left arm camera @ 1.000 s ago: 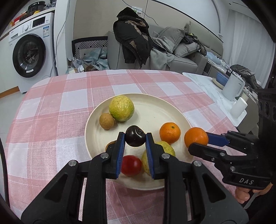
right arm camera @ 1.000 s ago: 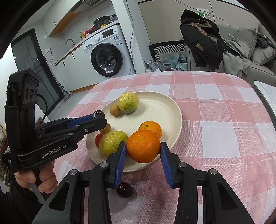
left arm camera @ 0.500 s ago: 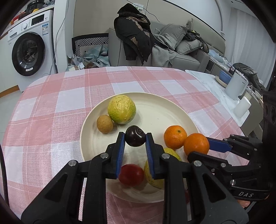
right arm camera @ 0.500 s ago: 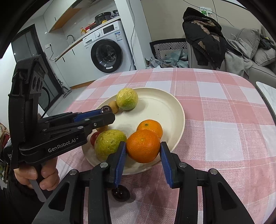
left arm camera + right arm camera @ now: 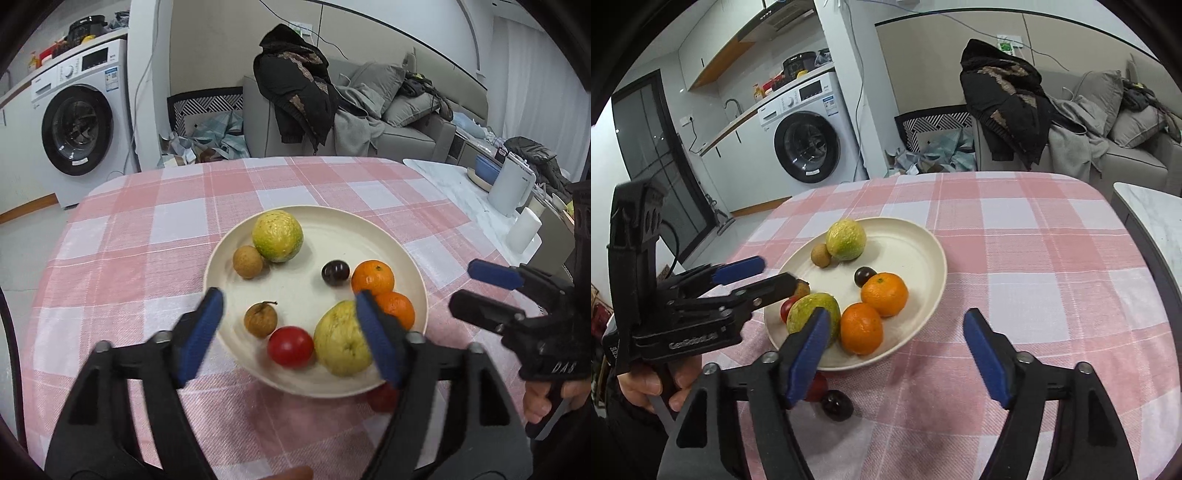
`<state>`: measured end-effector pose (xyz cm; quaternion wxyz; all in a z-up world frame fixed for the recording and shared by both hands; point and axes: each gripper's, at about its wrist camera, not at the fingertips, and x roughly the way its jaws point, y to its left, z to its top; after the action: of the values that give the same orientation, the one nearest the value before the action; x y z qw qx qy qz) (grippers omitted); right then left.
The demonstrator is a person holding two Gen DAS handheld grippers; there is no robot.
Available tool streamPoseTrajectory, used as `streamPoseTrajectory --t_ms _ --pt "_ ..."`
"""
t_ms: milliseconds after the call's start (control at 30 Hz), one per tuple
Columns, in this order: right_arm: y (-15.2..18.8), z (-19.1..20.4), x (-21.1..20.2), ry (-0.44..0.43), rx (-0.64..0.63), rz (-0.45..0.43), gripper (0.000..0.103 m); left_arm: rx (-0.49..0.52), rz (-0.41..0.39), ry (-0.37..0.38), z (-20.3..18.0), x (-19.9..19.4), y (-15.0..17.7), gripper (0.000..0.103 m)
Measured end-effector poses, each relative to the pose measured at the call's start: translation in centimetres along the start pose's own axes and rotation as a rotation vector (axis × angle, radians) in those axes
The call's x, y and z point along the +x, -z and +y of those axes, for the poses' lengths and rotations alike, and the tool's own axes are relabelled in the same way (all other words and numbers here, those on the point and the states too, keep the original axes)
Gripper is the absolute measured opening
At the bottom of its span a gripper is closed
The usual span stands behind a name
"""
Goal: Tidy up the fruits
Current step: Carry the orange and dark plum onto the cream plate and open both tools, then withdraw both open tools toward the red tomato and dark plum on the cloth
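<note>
A cream plate [image 5: 369,218] on the checked cloth holds several fruits. A dark cherry [image 5: 335,272] lies on it beside an orange [image 5: 372,277]. A second orange [image 5: 397,308] rests near the front rim, next to a yellow-green fruit [image 5: 341,338]. My left gripper [image 5: 289,295] hovers over the plate's near side, its jaws opening with nothing pressed between them. My right gripper [image 5: 897,314] stands above the plate's right edge, jaws opening too, and the second orange [image 5: 861,328] lies free just ahead of its left finger. Each gripper also shows in the other view: right gripper [image 5: 466,282], left gripper [image 5: 775,272].
Also on the plate are a larger green-yellow fruit [image 5: 277,236], two brown longans [image 5: 247,262], and a red tomato [image 5: 290,347]. Off the plate, a second dark cherry [image 5: 837,405] and a red fruit [image 5: 817,387] lie on the cloth by the near rim. A white side table [image 5: 461,184] stands at the right.
Both grippers went from shut to open. The dark cherry left the left jaws and now lies on the plate. The orange left the right jaws and rests near the plate's rim.
</note>
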<state>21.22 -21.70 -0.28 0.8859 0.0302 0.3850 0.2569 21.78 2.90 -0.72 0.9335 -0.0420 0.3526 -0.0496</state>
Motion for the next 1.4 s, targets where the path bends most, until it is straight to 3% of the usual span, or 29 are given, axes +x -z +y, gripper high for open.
streamPoseTrajectory --t_ms 100,233,600,767,1400 --pt "0.3 -0.1 -0.9 -0.005 0.008 -0.002 0.1 -0.005 -0.016 -0.008 0.3 -1.9 0.8 0.085" --pt "1.0 0.4 -1.9 -0.006 -0.025 -0.017 0.103 -0.006 -0.015 -0.009 0.5 -3.9 2.0 0.102" --pt "2.2 1.2 -2.9 0.049 -0.064 0.014 0.103 0.004 -0.03 -0.008 -0.4 -7.9 5.5 0.102" --pt "2.6 1.3 -2.3 0.059 -0.071 0.033 0.103 0.04 -0.017 -0.021 -1.2 -7.5 6.1 0.102" --pt "4.6 2.4 0.8 0.092 -0.145 0.158 0.103 -0.012 0.043 -0.013 0.3 -4.1 6.8 0.102"
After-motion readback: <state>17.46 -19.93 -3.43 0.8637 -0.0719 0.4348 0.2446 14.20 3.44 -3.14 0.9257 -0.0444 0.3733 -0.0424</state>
